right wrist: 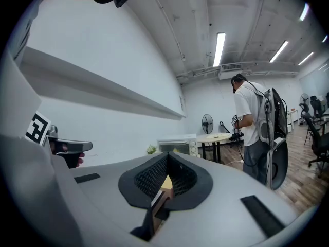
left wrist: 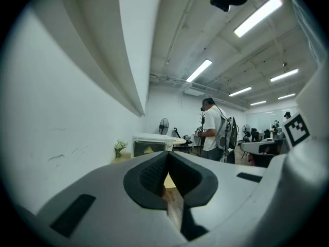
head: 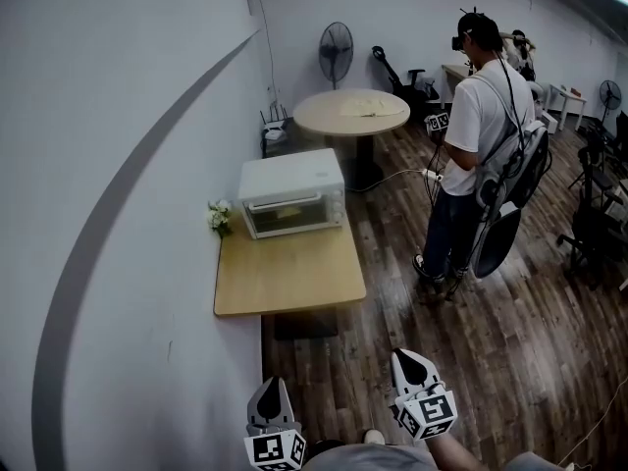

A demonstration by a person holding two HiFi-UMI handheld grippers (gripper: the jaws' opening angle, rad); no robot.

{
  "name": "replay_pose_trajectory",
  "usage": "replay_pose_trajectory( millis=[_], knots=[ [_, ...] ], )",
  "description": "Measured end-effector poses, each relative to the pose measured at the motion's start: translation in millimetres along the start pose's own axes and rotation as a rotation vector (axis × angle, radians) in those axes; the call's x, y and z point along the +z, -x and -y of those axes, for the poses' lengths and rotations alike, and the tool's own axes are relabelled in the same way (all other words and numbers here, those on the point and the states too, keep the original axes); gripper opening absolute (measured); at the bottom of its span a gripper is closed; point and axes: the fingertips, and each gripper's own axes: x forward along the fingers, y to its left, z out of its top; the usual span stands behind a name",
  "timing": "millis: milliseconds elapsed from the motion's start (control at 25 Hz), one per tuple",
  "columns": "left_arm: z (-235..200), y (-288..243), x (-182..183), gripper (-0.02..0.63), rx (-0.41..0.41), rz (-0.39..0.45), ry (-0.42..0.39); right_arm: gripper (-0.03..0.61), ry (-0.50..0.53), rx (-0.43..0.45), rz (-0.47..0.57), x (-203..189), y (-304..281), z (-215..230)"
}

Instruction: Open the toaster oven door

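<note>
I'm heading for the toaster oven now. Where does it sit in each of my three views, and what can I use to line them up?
Head view: toaster oven upper centre-left, at the far end of the wooden table.
Left gripper view: small and far off, just left of centre.
Right gripper view: small and far off, just right of centre.
Shared landmark: the standing fan, behind the oven and a little to its right in all three.

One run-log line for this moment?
toaster oven: door shut, on table | left gripper: shut, empty | right gripper: shut, empty
</note>
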Motion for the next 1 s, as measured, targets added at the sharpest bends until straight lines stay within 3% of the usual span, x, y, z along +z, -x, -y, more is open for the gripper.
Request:
replay_pose_trajectory(
  millis=[480,1000],
  knots=[
    [2.6,-31.4,-4.3,0.003,0.009,-0.036,-0.012,-0.002,-0.022,-0.041,-0.033,-6.9,-30.9,39.0],
    [-100.0,-129.7,9.7,0.003,-0.03,-0.022,-0.015,-0.002,0.026,-0.11,-0.038,5.8,-152.1,9.0]
  ],
)
